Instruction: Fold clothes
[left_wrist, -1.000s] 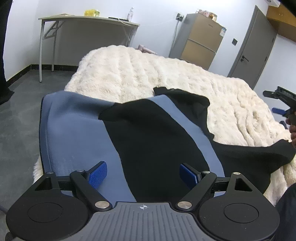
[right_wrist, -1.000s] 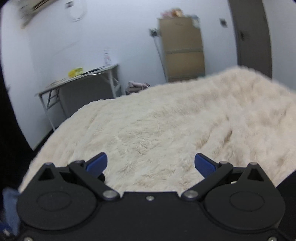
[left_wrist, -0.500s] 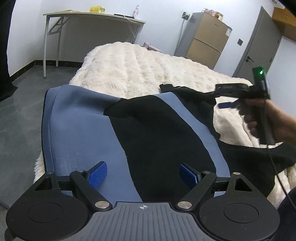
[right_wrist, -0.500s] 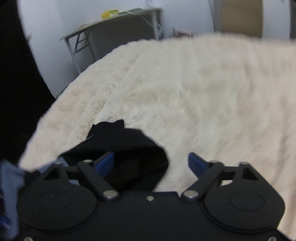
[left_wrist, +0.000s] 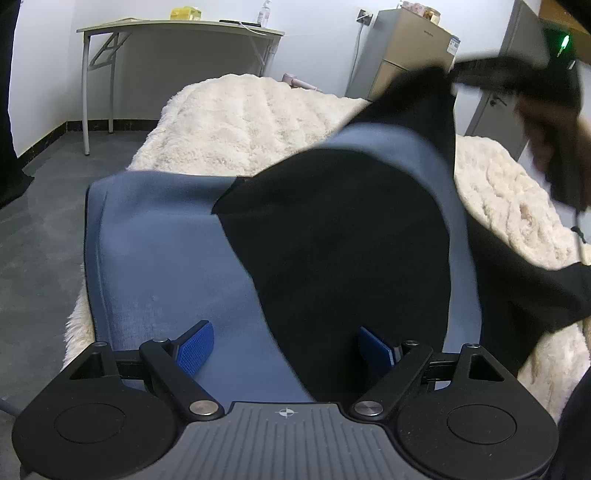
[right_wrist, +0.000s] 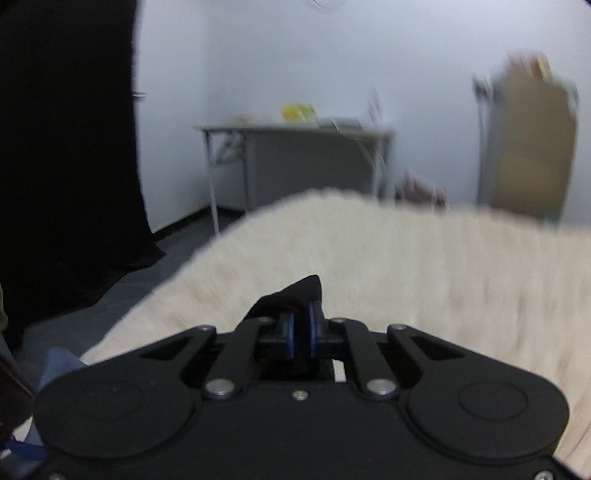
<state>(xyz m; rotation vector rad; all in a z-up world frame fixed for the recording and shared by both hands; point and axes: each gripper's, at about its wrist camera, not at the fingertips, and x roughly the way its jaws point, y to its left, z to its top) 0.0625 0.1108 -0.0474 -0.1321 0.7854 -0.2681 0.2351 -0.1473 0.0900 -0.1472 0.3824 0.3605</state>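
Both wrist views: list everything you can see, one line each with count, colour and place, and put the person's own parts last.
garment: one, blue and black, spread on the blanket, one black corner lifted.
blanket: one, cream, fluffy, covering the bed.
table: one, pale top on grey legs, against the far wall.
yellow item: one, on that table.
bottle: one, clear, on that table.
cabinet: one, tan and grey, right of the table.
door: one, grey, far right.
left gripper: black, blue pads, open over the garment.
right gripper: black, shut on the garment's black corner.
hand: one, blurred, holding the right gripper.
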